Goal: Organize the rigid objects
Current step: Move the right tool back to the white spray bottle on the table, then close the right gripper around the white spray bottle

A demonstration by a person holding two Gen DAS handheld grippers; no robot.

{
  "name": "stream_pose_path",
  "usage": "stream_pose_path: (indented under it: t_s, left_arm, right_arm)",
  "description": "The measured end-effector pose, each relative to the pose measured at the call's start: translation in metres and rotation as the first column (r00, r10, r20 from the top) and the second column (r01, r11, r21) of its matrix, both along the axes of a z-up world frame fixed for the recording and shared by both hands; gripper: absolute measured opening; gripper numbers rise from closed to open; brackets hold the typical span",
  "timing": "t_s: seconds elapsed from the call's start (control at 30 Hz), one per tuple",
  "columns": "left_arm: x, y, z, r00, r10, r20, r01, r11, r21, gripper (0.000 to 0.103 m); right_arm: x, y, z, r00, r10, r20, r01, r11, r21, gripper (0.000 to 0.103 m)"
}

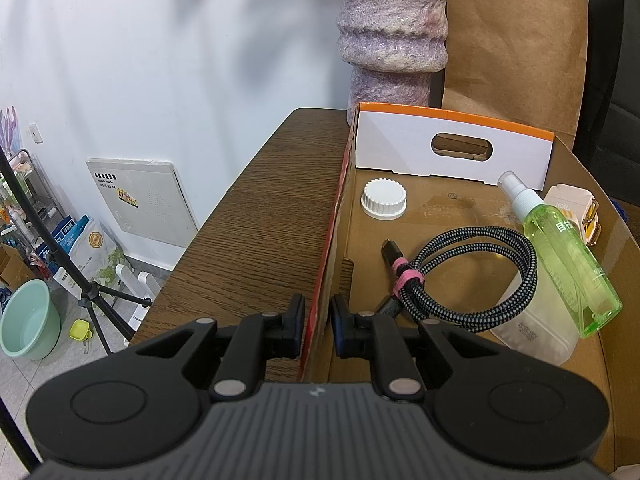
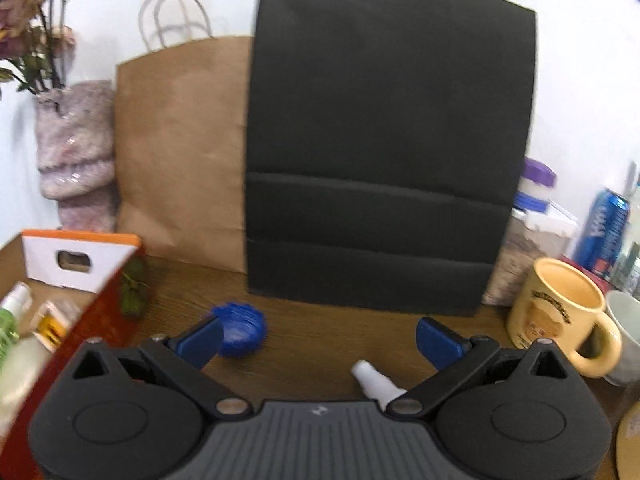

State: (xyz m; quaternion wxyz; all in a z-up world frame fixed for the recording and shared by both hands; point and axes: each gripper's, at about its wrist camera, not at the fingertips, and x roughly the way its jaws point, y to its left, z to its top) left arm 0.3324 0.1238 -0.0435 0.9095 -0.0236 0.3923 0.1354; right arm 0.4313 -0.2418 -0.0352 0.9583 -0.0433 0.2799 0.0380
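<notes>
Wooden table (image 1: 260,216), left view only: cable (image 1: 480,276); right view only: mug (image 2: 560,312).

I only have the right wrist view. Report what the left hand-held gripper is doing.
Observer: The left hand-held gripper is shut on the side wall of the cardboard box.
Operator: Name something in that box I can't see.
Observer: A coiled braided cable, bound with a pink tie, lies on the box floor.
Operator: Give me one more.
Observer: A white screw cap sits on the box floor, apart from the cable.
</notes>
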Motion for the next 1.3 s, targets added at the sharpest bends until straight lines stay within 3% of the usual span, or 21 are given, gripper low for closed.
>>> stream_pose_path:
  t_s: [0.33, 0.53, 0.8, 0.87, 1.0, 1.1, 1.17, 1.23, 1.3]
  left_arm:
    - [0.0, 0.0, 0.0, 1.0, 0.0, 0.0, 0.0, 1.0, 0.0, 0.015]
    - [0.0, 0.0, 0.0, 1.0, 0.0, 0.0, 0.0, 1.0, 0.0, 0.015]
    - [0.0, 0.0, 0.0, 1.0, 0.0, 0.0, 0.0, 1.0, 0.0, 0.015]
    - [0.0, 0.0, 0.0, 1.0, 0.0, 0.0, 0.0, 1.0, 0.0, 0.015]
    - [0.0, 0.0, 0.0, 1.0, 0.0, 0.0, 0.0, 1.0, 0.0, 0.015]
    - [0.0, 0.0, 0.0, 1.0, 0.0, 0.0, 0.0, 1.0, 0.0, 0.015]
    - [0.0, 0.0, 0.0, 1.0, 0.0, 0.0, 0.0, 1.0, 0.0, 0.015]
    - [0.0, 0.0, 0.0, 1.0, 0.0, 0.0, 0.0, 1.0, 0.0, 0.015]
    - [0.0, 0.0, 0.0, 1.0, 0.0, 0.0, 0.0, 1.0, 0.0, 0.015]
  right_arm:
    - [0.004, -0.038, -0.029, 0.992, -0.063, -0.11, 0.057, 0.997, -0.056, 0.103]
    - [0.008, -0.058, -0.043, 0.981, -0.094, -0.169, 0.089, 0.995, -0.034, 0.103]
    - [0.008, -0.066, -0.047, 0.982, -0.102, -0.159, 0.105, 0.994, 0.014, 0.094]
    - [0.008, -0.066, -0.049, 0.982, -0.097, -0.162, 0.101, 0.995, 0.018, 0.083]
    - [0.008, -0.068, -0.051, 0.984, -0.077, -0.16, 0.086, 0.995, 0.052, 0.077]
    - [0.007, -0.068, -0.05, 0.987, -0.062, -0.148, 0.072, 0.995, 0.067, 0.059]
    - [0.005, -0.068, -0.049, 0.989, -0.048, -0.14, 0.059, 0.995, 0.075, 0.041]
    - [0.004, -0.066, -0.049, 0.99, -0.046, -0.136, 0.056, 0.996, 0.071, 0.032]
    - [0.003, -0.064, -0.048, 0.99, -0.046, -0.133, 0.055, 0.997, 0.061, 0.032]
